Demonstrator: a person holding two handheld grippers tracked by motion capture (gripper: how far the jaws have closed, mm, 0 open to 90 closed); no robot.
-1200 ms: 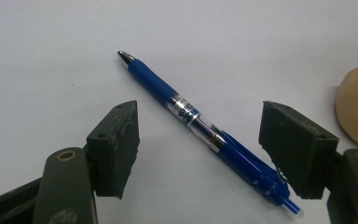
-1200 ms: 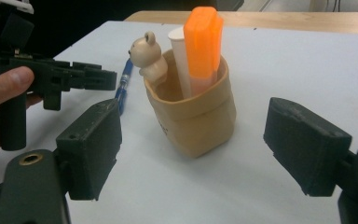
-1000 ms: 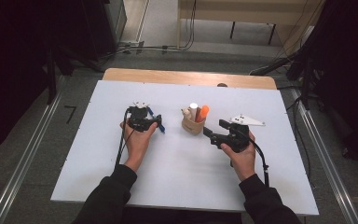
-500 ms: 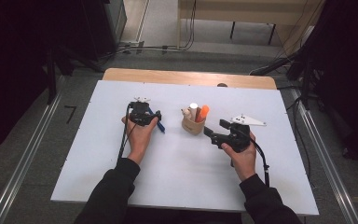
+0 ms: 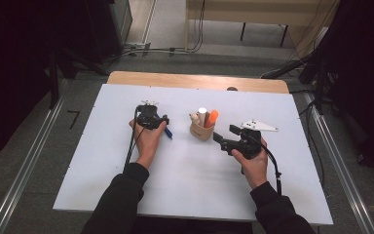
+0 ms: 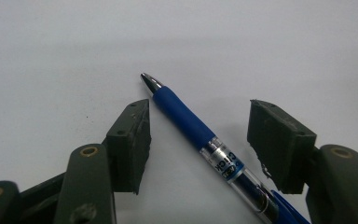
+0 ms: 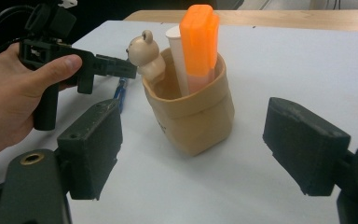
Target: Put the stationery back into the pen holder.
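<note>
A blue pen (image 6: 200,135) lies flat on the white table top (image 5: 126,195), its tip pointing away in the left gripper view. My left gripper (image 6: 199,116) straddles it, a jaw on each side and a gap between each pad and the barrel. Its jaws have just been closing with the pen between them. In the high view the left gripper (image 5: 163,127) sits over the pen (image 5: 168,132). My right gripper (image 7: 193,107) stands open, facing a tan paper cup (image 7: 200,121) a short way ahead. The cup holds an orange marker (image 7: 198,42), a white tube (image 7: 175,51) and a bear-topped item (image 7: 142,49).
The cup (image 5: 202,131) stands mid-table between the two hands. A wooden table edge (image 5: 195,80) shows beyond the white top. Black cables trail from both grippers toward the person. Dark floor, metal rails and furniture legs surround the table.
The left hand has edged slightly away from the person, staying over the pen. The right hand and the cup have kept still.
</note>
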